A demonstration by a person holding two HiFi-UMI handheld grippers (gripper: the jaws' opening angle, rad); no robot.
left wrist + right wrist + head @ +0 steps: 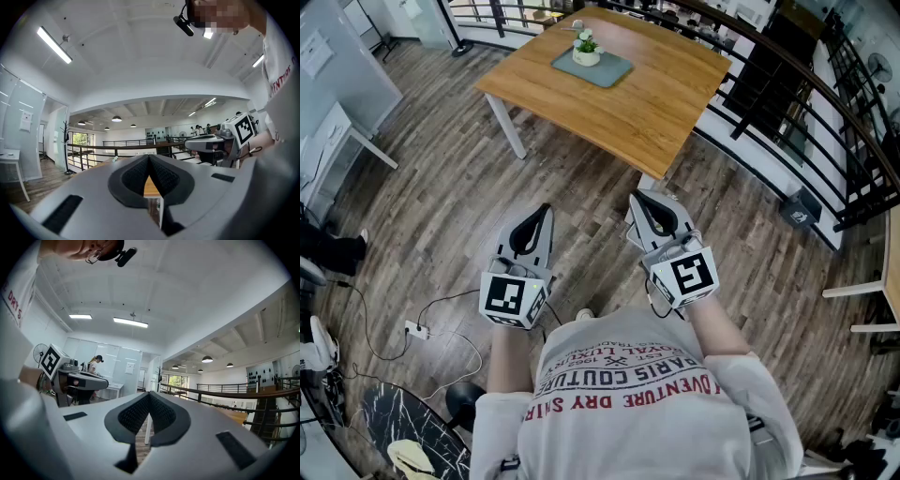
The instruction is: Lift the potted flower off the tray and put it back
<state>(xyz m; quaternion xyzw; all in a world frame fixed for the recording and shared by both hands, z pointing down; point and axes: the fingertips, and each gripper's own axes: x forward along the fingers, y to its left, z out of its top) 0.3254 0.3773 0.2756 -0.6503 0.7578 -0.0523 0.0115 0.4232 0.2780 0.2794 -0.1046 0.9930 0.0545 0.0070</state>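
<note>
The potted flower (586, 47), a small green plant in a white pot, stands on a grey-green tray (612, 71) on the wooden table (656, 108) at the top of the head view. Both grippers are held close to the person's body over the floor, well short of the table. My left gripper (544, 210) is shut and empty, and in its own view the left gripper (149, 157) shows ribbed pads meeting at the tip. My right gripper (639, 198) is also shut with nothing in it, and the right gripper (150, 395) shows its pads touching in its own view.
A black railing (787, 103) runs behind and to the right of the table. A white desk (342, 131) stands at the left. Cables and a power strip (413, 329) lie on the plank floor near the person's feet. Another person (96, 364) stands far off.
</note>
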